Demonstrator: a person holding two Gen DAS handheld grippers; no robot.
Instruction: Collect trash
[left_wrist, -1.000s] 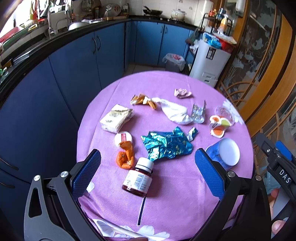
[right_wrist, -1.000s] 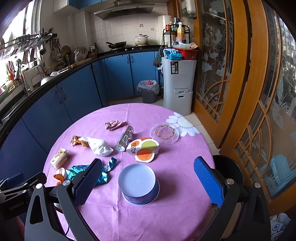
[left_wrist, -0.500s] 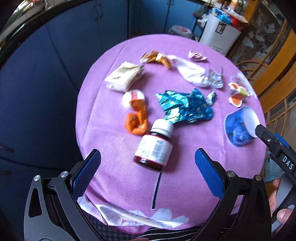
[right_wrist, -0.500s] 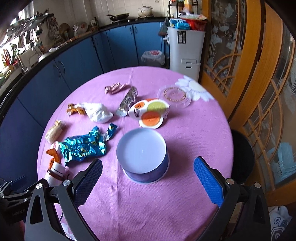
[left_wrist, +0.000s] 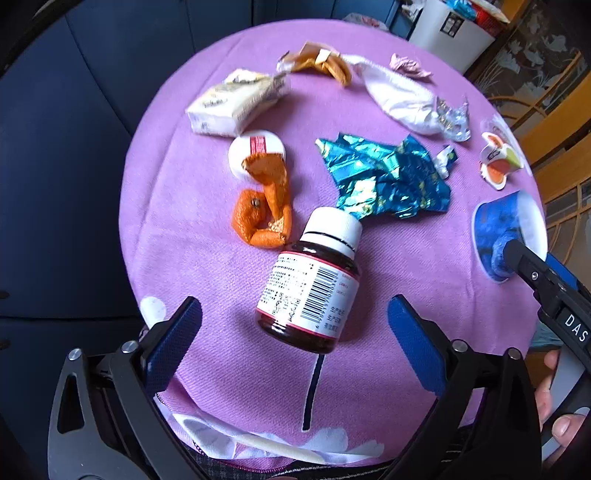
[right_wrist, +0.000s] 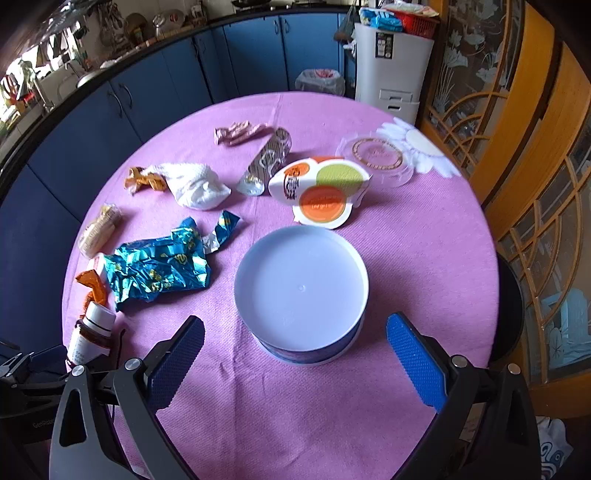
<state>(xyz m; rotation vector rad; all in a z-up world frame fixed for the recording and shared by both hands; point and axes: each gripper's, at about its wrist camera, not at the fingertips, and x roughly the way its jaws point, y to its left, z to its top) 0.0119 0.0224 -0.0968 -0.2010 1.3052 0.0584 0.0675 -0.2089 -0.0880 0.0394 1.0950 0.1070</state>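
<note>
Purple cloth is spreading under my wide-open left gripper and right gripper, nothing held, and the bottle lying between the left pads is risking rolling off while I am closing.

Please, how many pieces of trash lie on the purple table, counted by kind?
Wrappers and packets: 5, e.g. the blue foil wrapper
Tubs and cups: 2, the blue tub and yogurt cup
Lids: 2, e.g. the clear lid
Bottles: 1, the brown bottle
Peels: 1, the orange peel
Tissues: 1
Total: 12
</note>
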